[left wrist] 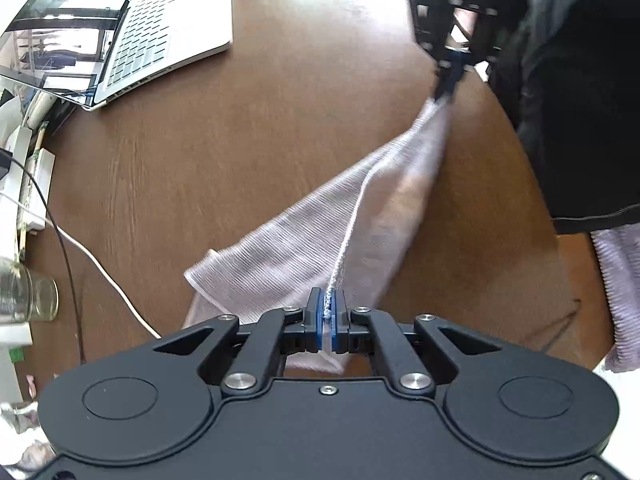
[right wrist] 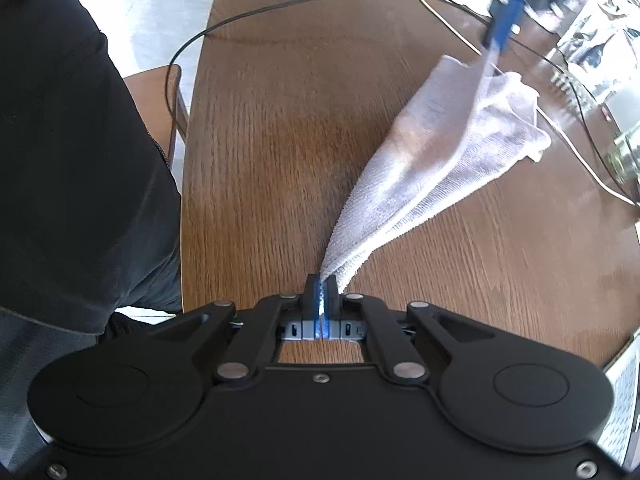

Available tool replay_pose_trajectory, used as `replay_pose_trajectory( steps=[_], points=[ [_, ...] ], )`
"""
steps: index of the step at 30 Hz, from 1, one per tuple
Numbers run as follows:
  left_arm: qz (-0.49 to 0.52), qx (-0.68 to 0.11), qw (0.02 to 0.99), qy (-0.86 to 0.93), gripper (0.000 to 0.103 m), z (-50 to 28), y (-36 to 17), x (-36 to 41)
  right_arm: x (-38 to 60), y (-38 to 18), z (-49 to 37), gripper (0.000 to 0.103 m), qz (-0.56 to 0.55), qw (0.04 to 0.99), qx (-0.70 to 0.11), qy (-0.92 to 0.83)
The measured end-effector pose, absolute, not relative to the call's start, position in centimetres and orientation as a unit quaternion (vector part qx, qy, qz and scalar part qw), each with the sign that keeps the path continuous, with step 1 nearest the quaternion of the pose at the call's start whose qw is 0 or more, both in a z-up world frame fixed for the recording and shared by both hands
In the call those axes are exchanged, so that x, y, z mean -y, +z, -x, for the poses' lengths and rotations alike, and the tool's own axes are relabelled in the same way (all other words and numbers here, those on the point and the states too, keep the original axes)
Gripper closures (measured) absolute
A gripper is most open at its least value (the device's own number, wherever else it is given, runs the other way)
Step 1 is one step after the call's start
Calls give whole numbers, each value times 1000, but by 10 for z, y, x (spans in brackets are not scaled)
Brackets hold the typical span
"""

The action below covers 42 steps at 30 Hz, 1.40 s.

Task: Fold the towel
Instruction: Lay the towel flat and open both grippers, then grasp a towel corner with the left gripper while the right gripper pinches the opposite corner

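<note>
A pale lilac towel (left wrist: 304, 240) hangs stretched above the brown wooden table (left wrist: 240, 140), held at two corners. My left gripper (left wrist: 328, 308) is shut on one corner, the hem pinched between its blue pads. In the left wrist view my right gripper (left wrist: 446, 88) grips the far corner at the upper right. In the right wrist view the towel (right wrist: 432, 152) runs from my right gripper (right wrist: 321, 292), shut on its bunched corner, up to my left gripper (right wrist: 494, 46) at the top right. Loose cloth sags and folds between the two.
An open silver laptop (left wrist: 160, 28) sits at the table's far left. A glass (left wrist: 28, 296), white and black cables (left wrist: 100, 268) and clutter line the left edge. A person in dark clothes (right wrist: 72, 140) stands at the table's edge, beside a chair (right wrist: 164, 84). Cables (right wrist: 568, 120) cross the far table.
</note>
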<state>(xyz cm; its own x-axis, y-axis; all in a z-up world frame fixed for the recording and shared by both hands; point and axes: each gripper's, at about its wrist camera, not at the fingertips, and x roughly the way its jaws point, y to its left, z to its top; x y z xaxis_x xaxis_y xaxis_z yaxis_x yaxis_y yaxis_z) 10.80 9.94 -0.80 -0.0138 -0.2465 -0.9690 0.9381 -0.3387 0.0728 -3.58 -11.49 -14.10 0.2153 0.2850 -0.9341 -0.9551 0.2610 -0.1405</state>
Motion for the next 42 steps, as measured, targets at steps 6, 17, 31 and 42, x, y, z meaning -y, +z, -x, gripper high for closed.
replay_pose_trajectory(
  steps=[6,17,31,42],
  points=[
    [-510,-332,496,-620,99,-86,9,-125,119,-143,38,58,383,679,-438,448],
    [-543,-327,501,-589,98,-61,10,-123,90,-85,-15,20,267,784,-375,417],
    [-494,-399,559,-533,50,-29,-109,-116,119,-123,16,21,261,770,-439,382],
    [-453,-451,546,-542,46,-60,-120,-115,129,-128,18,21,248,769,-456,374]
  ],
)
